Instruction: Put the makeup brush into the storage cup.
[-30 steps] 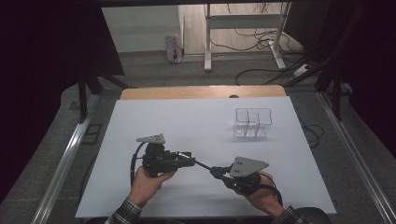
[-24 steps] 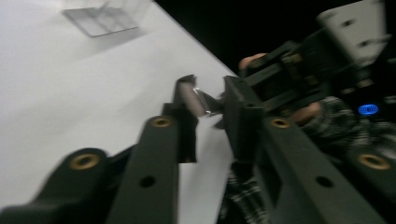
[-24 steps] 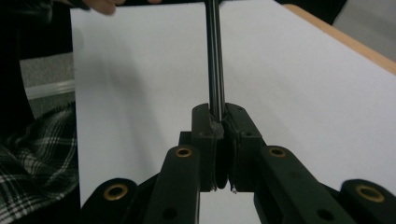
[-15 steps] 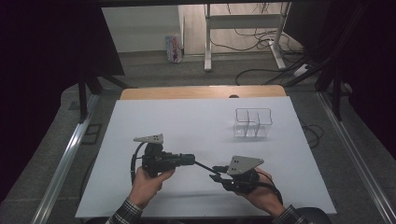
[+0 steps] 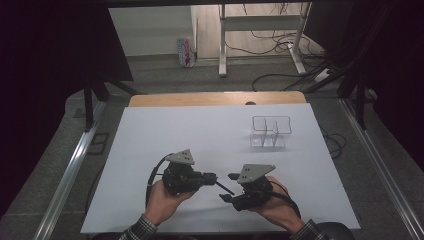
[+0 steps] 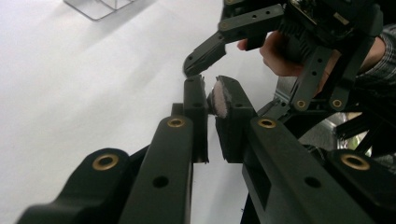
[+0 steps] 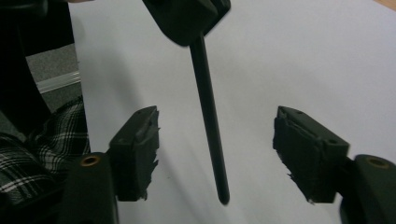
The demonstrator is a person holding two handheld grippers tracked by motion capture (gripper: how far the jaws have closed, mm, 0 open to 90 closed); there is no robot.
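Pen (image 7: 210, 126) between parted right fingers (image 7: 140, 140), clamped by left fingers (image 6: 196, 100).

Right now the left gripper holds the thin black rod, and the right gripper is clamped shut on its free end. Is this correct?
Not quite. The left gripper does hold the black rod, but the right gripper is open: in the right gripper view its jaws, which have just been opening, stand wide apart, clear of the rod.

Clear rack (image 5: 271, 132) far right, rod (image 5: 224, 187) btwn grippers
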